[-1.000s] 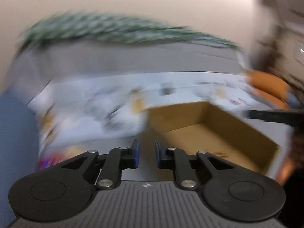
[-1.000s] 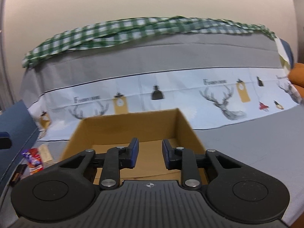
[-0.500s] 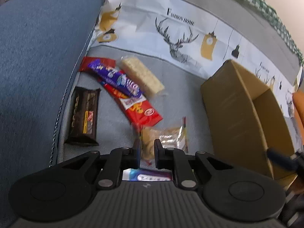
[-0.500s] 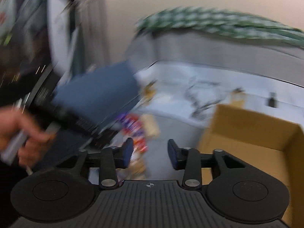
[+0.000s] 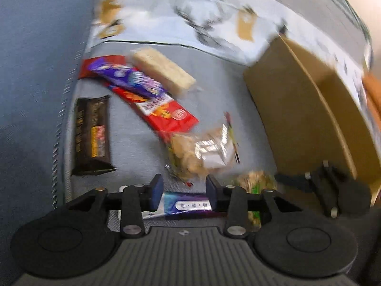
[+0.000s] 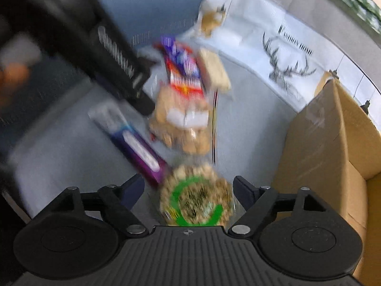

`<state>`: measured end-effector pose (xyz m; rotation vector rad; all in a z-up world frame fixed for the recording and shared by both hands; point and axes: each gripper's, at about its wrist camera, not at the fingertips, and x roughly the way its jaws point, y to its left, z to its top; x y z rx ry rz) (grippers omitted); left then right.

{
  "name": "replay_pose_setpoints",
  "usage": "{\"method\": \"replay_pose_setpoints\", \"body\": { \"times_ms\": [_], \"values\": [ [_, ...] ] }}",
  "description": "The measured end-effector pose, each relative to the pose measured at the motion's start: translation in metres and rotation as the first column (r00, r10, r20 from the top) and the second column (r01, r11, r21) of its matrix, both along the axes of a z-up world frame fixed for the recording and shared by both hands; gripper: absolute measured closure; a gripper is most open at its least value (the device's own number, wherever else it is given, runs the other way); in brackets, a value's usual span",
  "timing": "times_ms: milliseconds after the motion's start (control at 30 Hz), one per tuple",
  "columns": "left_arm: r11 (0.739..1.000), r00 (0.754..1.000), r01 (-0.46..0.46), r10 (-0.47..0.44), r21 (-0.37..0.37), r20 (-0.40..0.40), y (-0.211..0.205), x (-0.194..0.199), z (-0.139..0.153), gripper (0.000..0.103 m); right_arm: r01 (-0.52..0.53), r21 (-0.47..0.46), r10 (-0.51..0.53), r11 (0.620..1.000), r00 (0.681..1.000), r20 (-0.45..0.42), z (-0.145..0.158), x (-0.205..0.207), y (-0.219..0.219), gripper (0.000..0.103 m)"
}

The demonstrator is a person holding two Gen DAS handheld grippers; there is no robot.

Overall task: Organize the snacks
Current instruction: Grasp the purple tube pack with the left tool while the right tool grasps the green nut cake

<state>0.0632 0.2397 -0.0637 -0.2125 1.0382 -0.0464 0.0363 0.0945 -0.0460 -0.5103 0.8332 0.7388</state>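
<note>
The left gripper point(image 5: 184, 191) is seen angled downward over the grey cushion point(image 5: 214, 81), its jaws having just been opening and now standing partly apart. A blue and purple bar point(image 5: 188, 205) lies under and between them, with no pad seen pressing on it. The right gripper point(image 6: 189, 191) is likewise tilted down, its jaws having just been spreading wide. A round cookie pack with a green ring point(image 6: 195, 200) is framed between them, with a gap on either side.

Just beyond, a clear bag of biscuits point(image 5: 202, 147) is found, then a red wrapper point(image 5: 166, 114) overlapped by a purple wrapper point(image 5: 128, 76), with a pale rice bar point(image 5: 164, 71) beside them. A dark brown chocolate bar point(image 5: 91, 135) lies apart, close to the blue armrest point(image 5: 35, 59).

The cardboard box point(image 5: 304, 109) stands to the right of the snacks; its inside cannot be made out. Both views are blurred. A hand point(image 6: 14, 76) is dimly seen at the left edge of the right wrist view.
</note>
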Motion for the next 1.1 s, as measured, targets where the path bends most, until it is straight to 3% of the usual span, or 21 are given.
{"method": "replay_pose_setpoints", "body": {
  "times_ms": [67, 133, 367, 467, 533, 667, 733, 800, 933, 1000, 1100],
  "values": [
    [0.991, 0.995, 0.097, -0.096, 0.088, -0.011, -0.015, 0.002, -0.008, 0.041, -0.009, -0.045, 0.008, 0.999, 1.0, -0.024, -0.009, -0.002, 0.002, 0.024],
    [0.976, 0.985, 0.175, -0.174, 0.132, -0.025, -0.025, 0.003, -0.016, 0.039, -0.016, -0.043, 0.014, 0.999, 0.999, -0.044, -0.012, 0.001, -0.001, 0.034],
    [0.954, 0.962, 0.271, -0.266, 0.128, -0.06, -0.031, 0.007, -0.037, 0.024, -0.07, -0.023, 0.07, 0.997, 0.998, -0.009, -0.009, -0.003, -0.012, 0.049],
    [0.925, 0.945, 0.327, -0.32, 0.193, -0.069, -0.043, 0.003, -0.04, 0.024, -0.086, -0.007, 0.086, 0.996, 0.996, 0.008, -0.004, -0.008, -0.018, 0.057],
    [0.919, 0.944, 0.33, -0.322, 0.218, -0.071, -0.044, 0.0, -0.04, 0.033, -0.098, -0.006, 0.098, 0.995, 0.995, 0.019, -0.002, -0.011, -0.02, 0.058],
    [0.933, 0.956, 0.293, -0.286, 0.208, -0.062, -0.032, -0.006, -0.035, 0.07, -0.12, -0.007, 0.12, 0.993, 0.992, 0.035, -0.001, -0.011, -0.02, 0.059],
    [0.941, 0.961, 0.275, -0.268, 0.199, -0.062, -0.029, -0.009, -0.032, 0.077, -0.129, -0.006, 0.129, 0.992, 0.99, 0.064, 0.001, -0.014, -0.021, 0.067],
    [0.957, 0.973, 0.23, -0.22, 0.176, -0.07, -0.023, -0.009, -0.029, 0.079, -0.137, 0.022, 0.134, 0.99, 0.987, 0.087, 0.006, -0.016, -0.02, 0.072],
    [0.993, 0.996, 0.032, -0.022, 0.114, -0.087, 0.004, -0.01, -0.019, 0.081, -0.157, 0.081, 0.149, 0.984, 0.985, 0.091, 0.015, -0.019, -0.022, 0.073],
    [0.99, 0.989, -0.107, 0.116, 0.094, -0.095, 0.021, -0.011, -0.016, 0.081, -0.197, 0.102, 0.188, 0.975, 0.978, 0.093, 0.017, -0.026, -0.019, 0.072],
    [0.971, 0.965, -0.235, 0.238, 0.041, -0.108, 0.036, -0.016, -0.014, 0.08, -0.268, 0.165, 0.263, 0.949, 0.963, 0.052, 0.022, -0.035, -0.018, 0.071]
  ]
}}
